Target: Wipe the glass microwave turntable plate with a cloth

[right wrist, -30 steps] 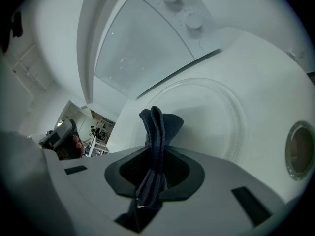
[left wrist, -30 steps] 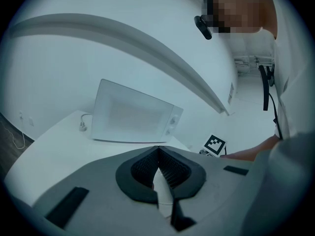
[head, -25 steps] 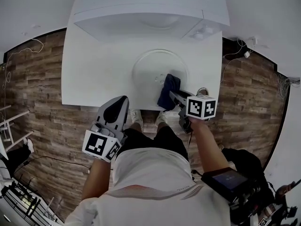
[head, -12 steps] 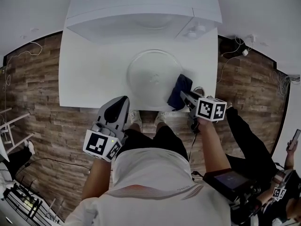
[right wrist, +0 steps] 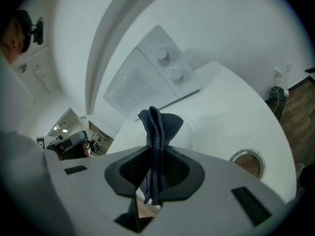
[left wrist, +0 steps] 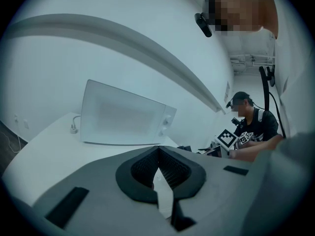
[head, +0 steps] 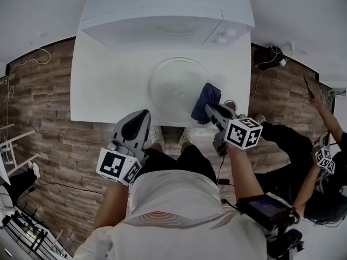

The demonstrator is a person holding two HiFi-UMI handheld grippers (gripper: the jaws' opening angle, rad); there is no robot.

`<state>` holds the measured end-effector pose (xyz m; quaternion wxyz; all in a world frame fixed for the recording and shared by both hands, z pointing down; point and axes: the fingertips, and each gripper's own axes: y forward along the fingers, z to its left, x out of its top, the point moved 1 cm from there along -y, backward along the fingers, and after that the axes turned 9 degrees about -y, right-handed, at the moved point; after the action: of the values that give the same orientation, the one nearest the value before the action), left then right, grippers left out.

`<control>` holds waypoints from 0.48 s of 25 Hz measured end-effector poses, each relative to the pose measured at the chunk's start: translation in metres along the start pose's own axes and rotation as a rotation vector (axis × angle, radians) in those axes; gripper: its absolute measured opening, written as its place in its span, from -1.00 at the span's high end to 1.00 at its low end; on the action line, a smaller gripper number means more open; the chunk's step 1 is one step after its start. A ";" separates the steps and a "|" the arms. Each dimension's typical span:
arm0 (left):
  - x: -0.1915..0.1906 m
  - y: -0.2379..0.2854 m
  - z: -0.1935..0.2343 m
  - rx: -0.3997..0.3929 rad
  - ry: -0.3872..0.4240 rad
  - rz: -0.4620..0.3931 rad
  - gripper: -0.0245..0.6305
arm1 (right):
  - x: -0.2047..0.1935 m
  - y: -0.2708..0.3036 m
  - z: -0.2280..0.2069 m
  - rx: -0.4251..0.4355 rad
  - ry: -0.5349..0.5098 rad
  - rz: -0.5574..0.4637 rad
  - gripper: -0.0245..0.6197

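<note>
**Head view.** The right claw [head: 211, 110] is clamped on a dark blue folded cloth [head: 206, 101]. The cloth sits at the near right rim of the round clear glass turntable plate [head: 172, 83]. The plate lies flat on the white surface [head: 105, 91], in front of the white microwave oven [head: 168, 15]. The right forearm reaches forward from the body, with the claw angled inward toward the plate. The left claw [head: 142, 115] is held low at the near edge of the surface, well apart from the plate, and the left elbow is bent close to the torso.

**Left gripper view.** The left claw [left wrist: 158, 148] has its jaws together at the tips and nothing between them. It points across the surface toward the microwave oven.

**Right gripper view.** The cloth [right wrist: 157, 124] stands up bunched between the closed jaws of the right claw [right wrist: 156, 154], and a tail hangs below them. The plate rim shows faintly beyond. It cannot be told whether the cloth touches the glass.

**Step in hand (judged).** This is a wiping pass at the plate's edge, with most of the glass yet to be covered. The next move calls for lowering the cloth flat onto the glass and sweeping it toward the centre. Pressure should be light so that the loose plate does not slide.
</note>
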<state>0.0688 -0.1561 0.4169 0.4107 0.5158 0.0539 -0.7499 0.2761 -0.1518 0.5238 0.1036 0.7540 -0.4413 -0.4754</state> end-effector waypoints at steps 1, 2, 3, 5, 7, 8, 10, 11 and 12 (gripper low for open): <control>0.002 -0.002 0.000 -0.003 0.005 -0.005 0.90 | 0.006 -0.003 0.007 0.004 -0.018 -0.031 0.73; 0.005 -0.005 0.000 -0.008 0.010 -0.010 0.89 | 0.011 -0.006 0.015 0.005 -0.039 -0.060 0.73; 0.008 -0.009 0.000 -0.013 0.015 -0.015 0.90 | 0.017 -0.010 0.024 0.005 -0.061 -0.088 0.72; 0.016 -0.016 0.001 -0.027 0.026 -0.030 0.89 | 0.028 -0.018 0.043 -0.001 -0.105 -0.149 0.73; 0.026 -0.025 0.003 -0.047 0.042 -0.048 0.90 | 0.040 -0.026 0.063 -0.012 -0.145 -0.216 0.73; 0.031 -0.030 0.003 -0.057 0.051 -0.057 0.90 | 0.045 -0.031 0.074 -0.019 -0.164 -0.249 0.73; 0.041 -0.039 0.003 -0.079 0.065 -0.073 0.89 | 0.054 -0.041 0.094 -0.037 -0.200 -0.308 0.73; 0.045 -0.043 0.003 -0.090 0.072 -0.080 0.90 | 0.059 -0.046 0.103 -0.046 -0.219 -0.335 0.73; 0.049 -0.047 0.003 -0.102 0.079 -0.085 0.90 | 0.063 -0.052 0.112 -0.055 -0.236 -0.362 0.73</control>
<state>0.0287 -0.1539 0.3615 0.4015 0.5205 0.1299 -0.7423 0.2246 -0.1403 0.3952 -0.0153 0.7569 -0.2947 -0.5831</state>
